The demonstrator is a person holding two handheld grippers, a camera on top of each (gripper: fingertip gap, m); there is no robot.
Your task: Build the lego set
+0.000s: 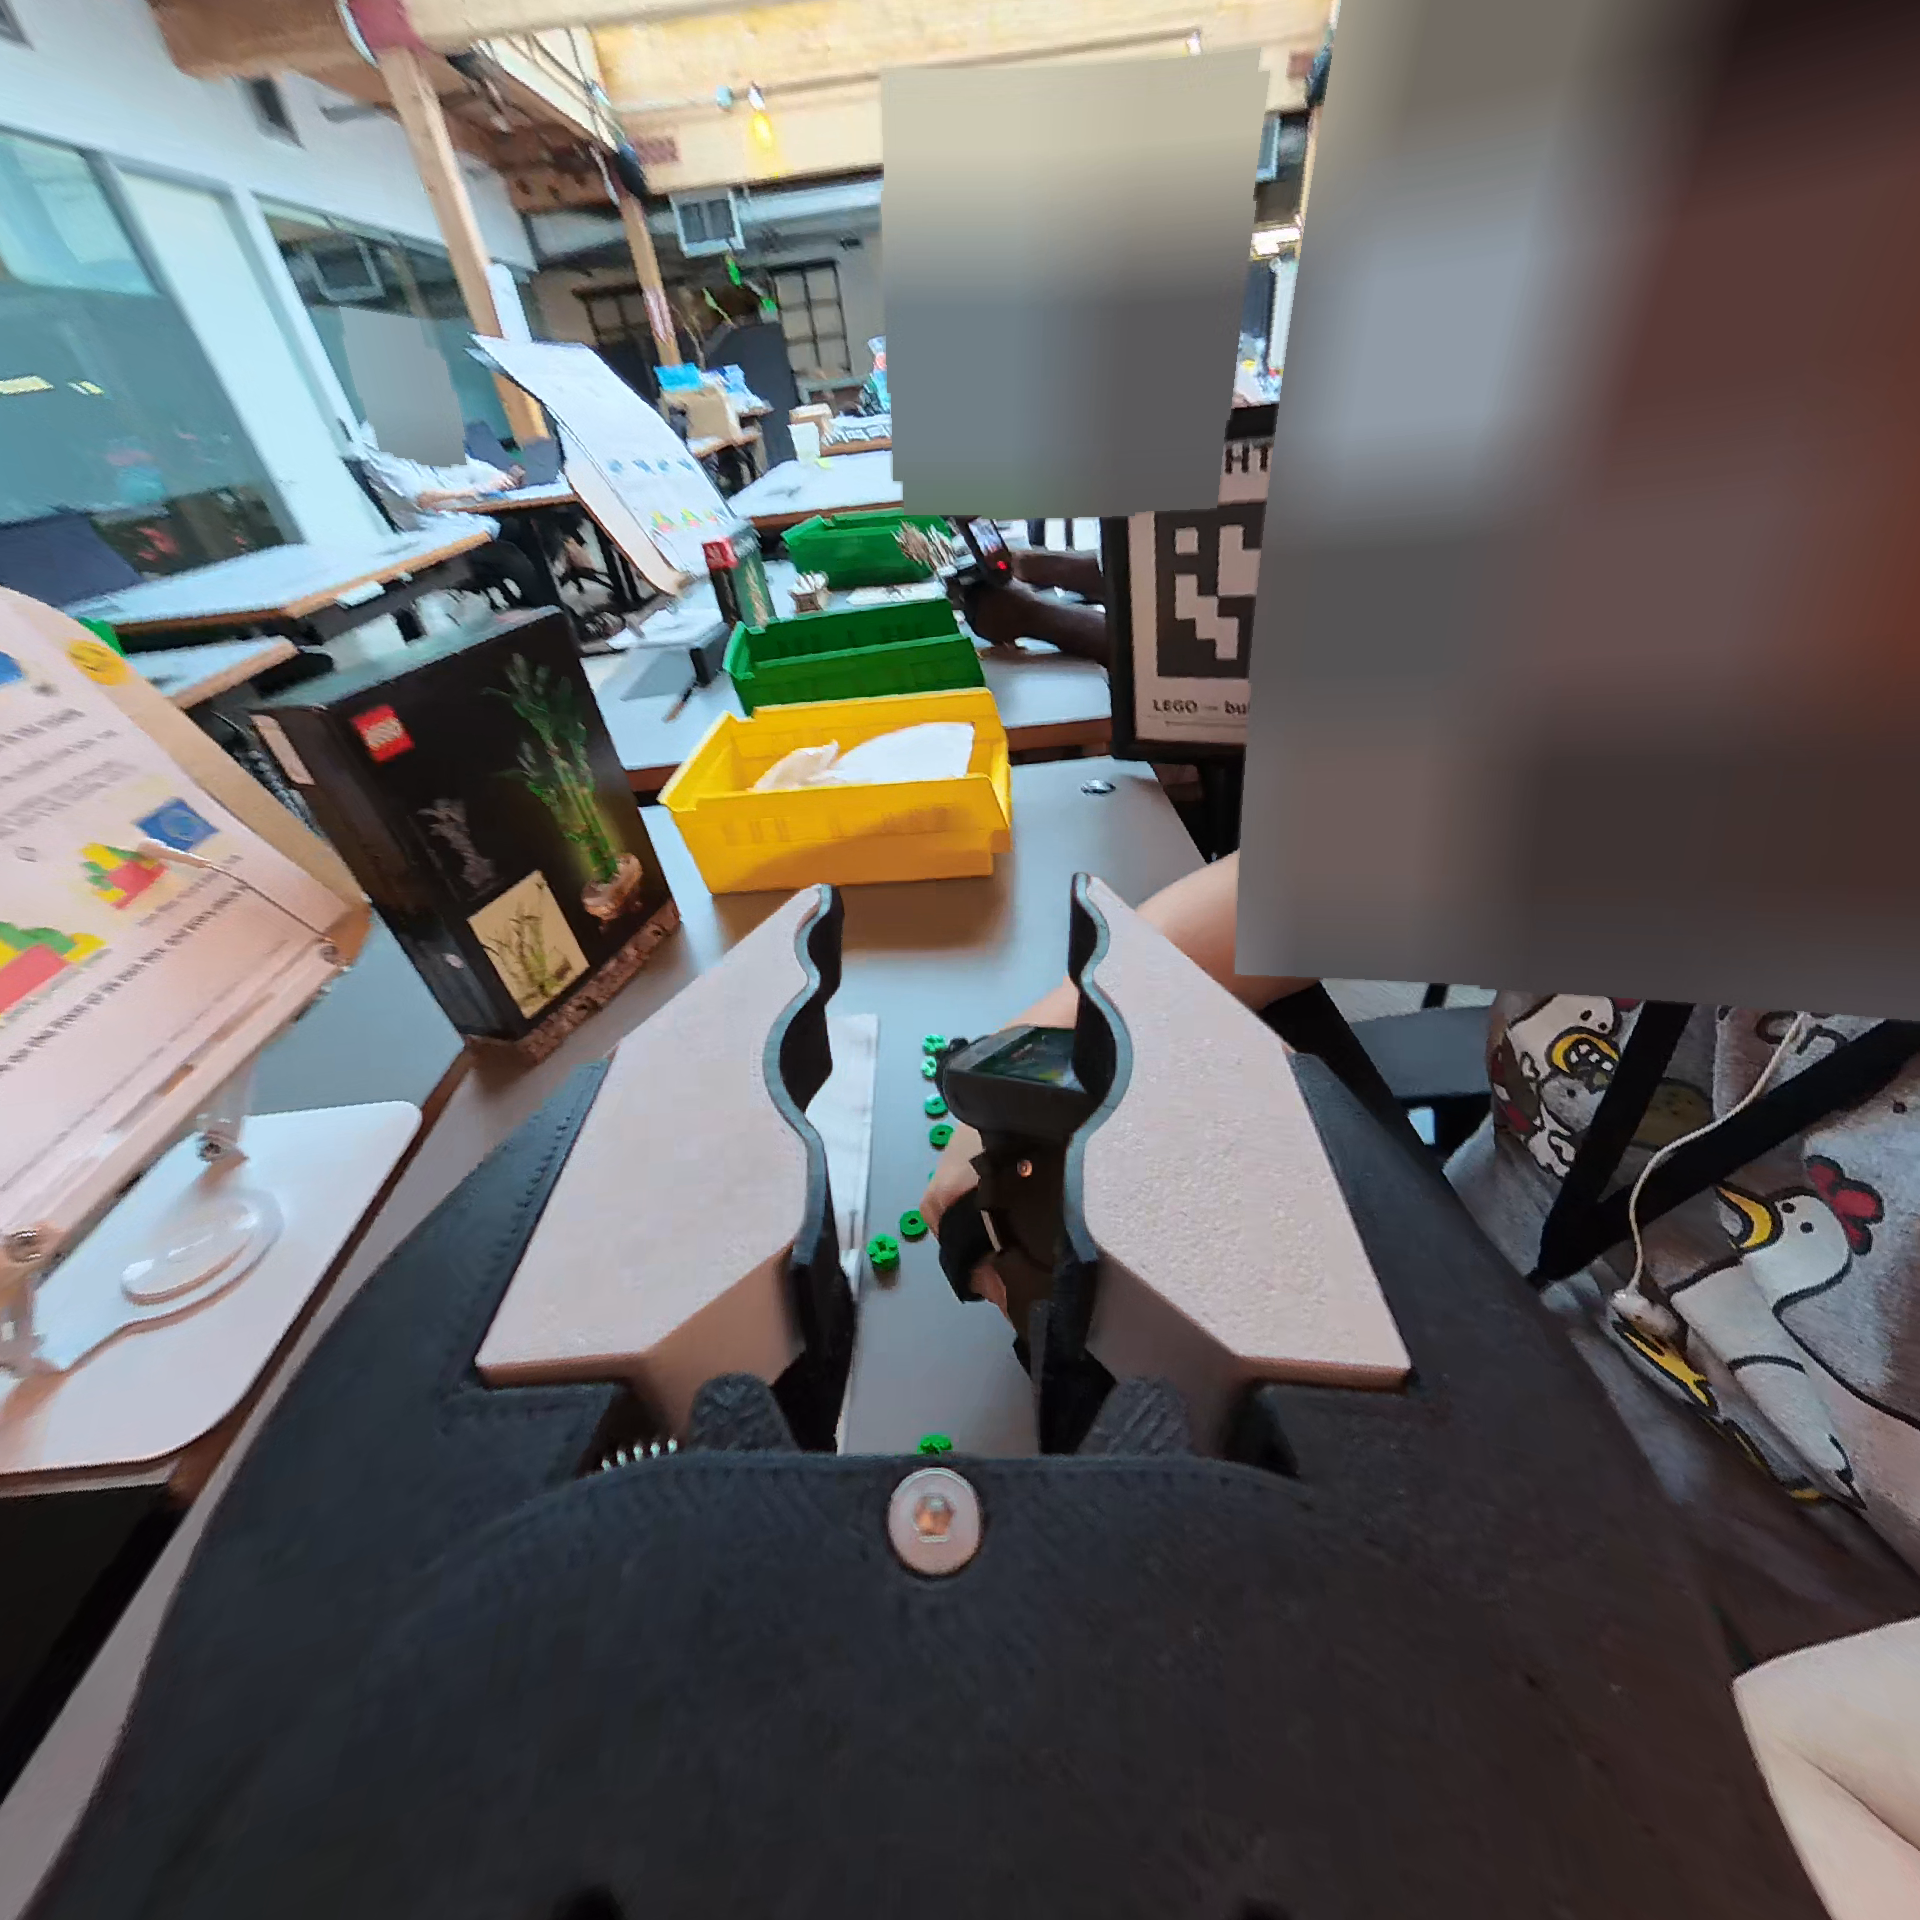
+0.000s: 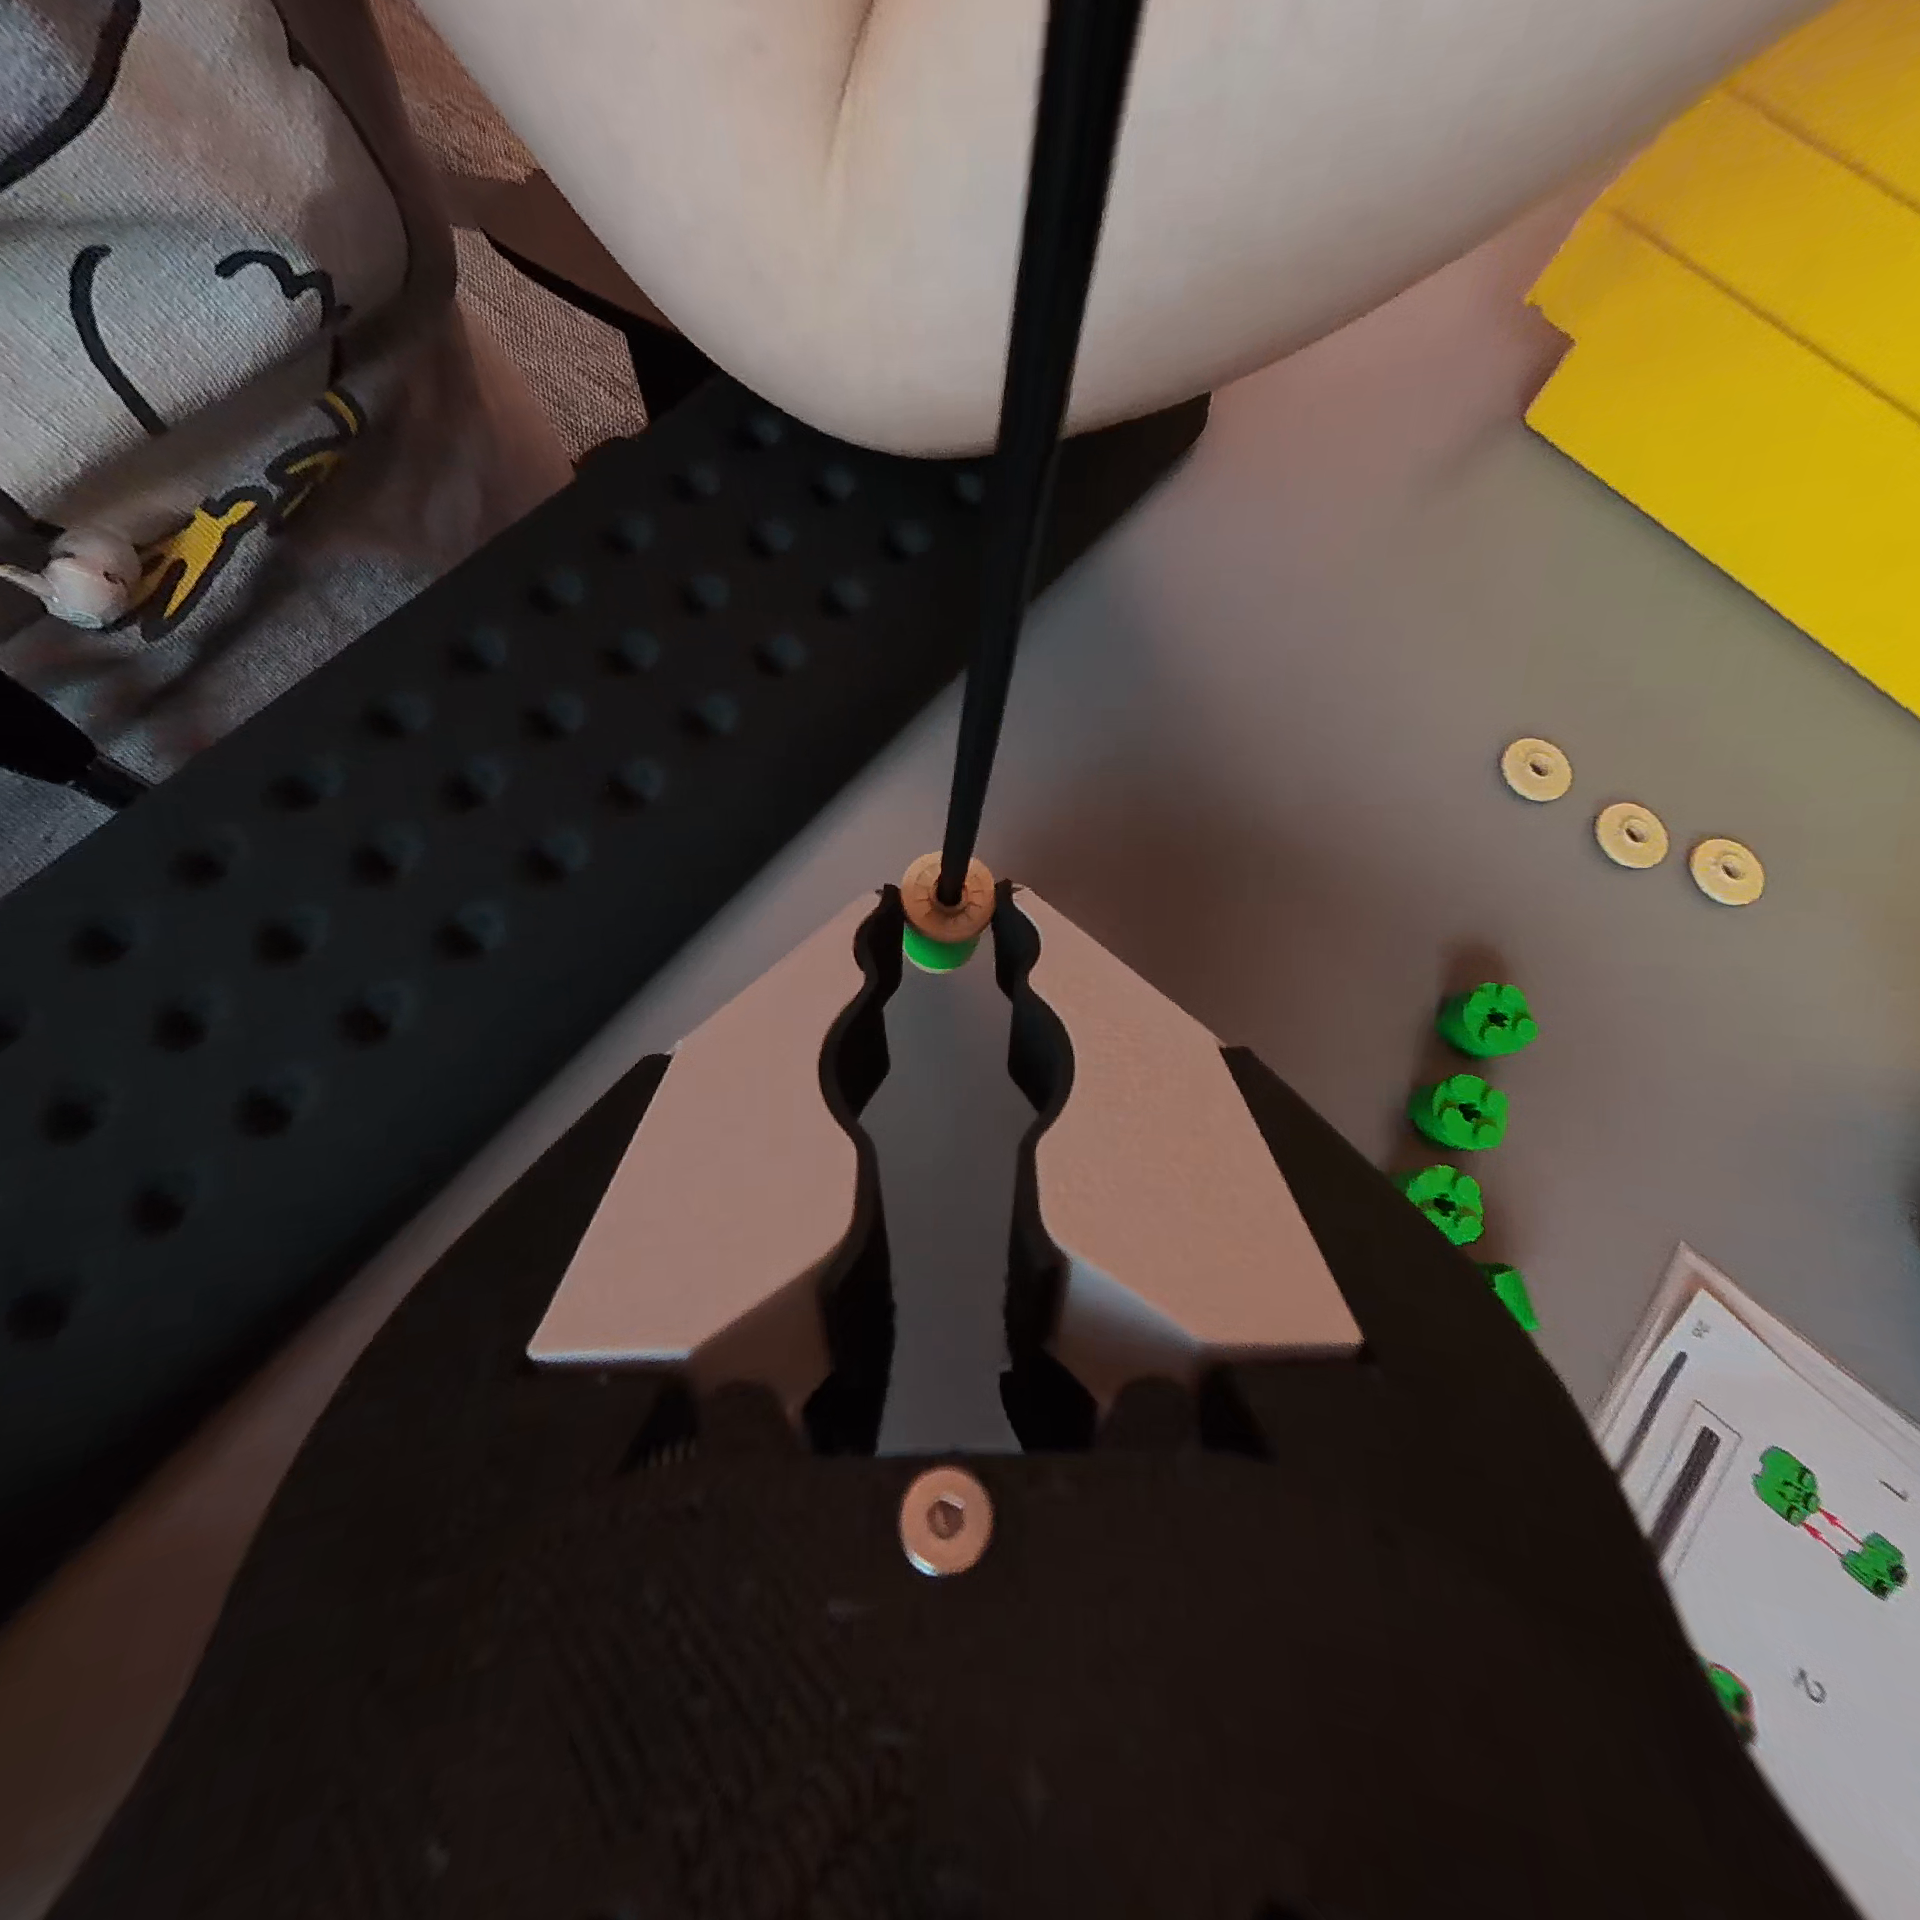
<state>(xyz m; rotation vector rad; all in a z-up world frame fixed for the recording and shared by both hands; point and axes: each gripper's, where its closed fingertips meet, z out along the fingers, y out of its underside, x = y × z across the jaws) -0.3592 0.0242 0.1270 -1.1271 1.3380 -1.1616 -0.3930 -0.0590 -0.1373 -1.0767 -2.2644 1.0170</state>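
My right gripper (image 2: 943, 925) is shut on a small green round brick (image 2: 935, 951) with a tan round plate (image 2: 940, 899) on top. Both are threaded on a long black rod (image 2: 1023, 436) that rises away from the fingertips, across a bare arm. My left gripper (image 1: 954, 904) is open and empty, held above the dark table (image 1: 935, 956). Between its fingers I see the black handle of the right gripper (image 1: 1013, 1153) with a hand on it, and several loose green round bricks (image 1: 912, 1224). More green round bricks (image 2: 1458, 1112) and three tan round plates (image 2: 1631, 834) lie to the right.
An instruction booklet (image 2: 1766, 1507) lies at lower right. A yellow bin (image 1: 842, 800) with white bags, green bins (image 1: 852, 649), the set's black box (image 1: 468, 821) and a tilted document stand (image 1: 125, 852) are around the table. A black dimpled panel (image 2: 416, 831) runs along the left. The grippers' ends are close to 25 centimetres from one another.
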